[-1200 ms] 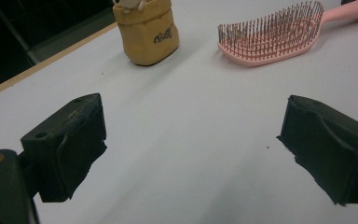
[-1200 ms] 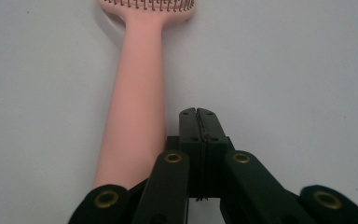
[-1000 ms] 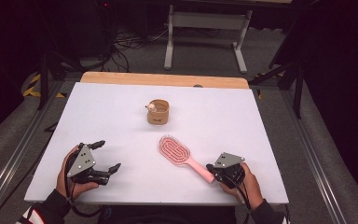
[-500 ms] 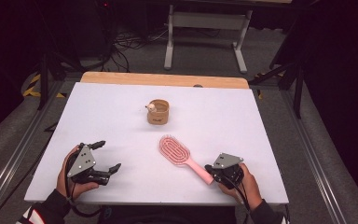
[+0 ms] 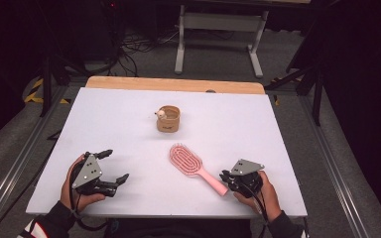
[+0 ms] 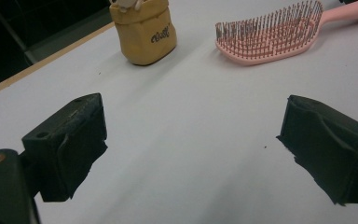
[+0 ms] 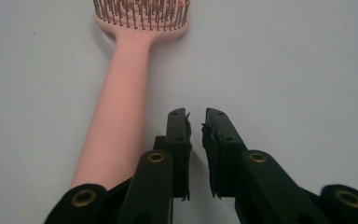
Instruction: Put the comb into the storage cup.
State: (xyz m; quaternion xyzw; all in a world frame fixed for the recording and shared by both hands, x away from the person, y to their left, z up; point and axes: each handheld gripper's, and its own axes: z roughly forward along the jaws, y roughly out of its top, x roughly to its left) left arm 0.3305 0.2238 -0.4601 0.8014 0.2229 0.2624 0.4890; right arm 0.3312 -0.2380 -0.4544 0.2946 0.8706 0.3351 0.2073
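Near the front right corner of the table my right gripper (image 5: 226, 178) rests low with its jaws a narrow crack apart; they have just been opening a little, and nothing sits between them. Just beside them, on their left in the right gripper view, lies the handle of the pink hairbrush (image 7: 121, 112), bristles up, its head pointing toward the middle of the table (image 5: 278, 139). My left gripper (image 5: 113, 167) rests near the front left corner, jaws spread wide and empty. Farther off, toward the back edge, a small tan pouch (image 5: 168, 119) stands upright, well apart from the brush. As I judge it, nothing is done yet: the brush still needs gripping by its handle and lifting.
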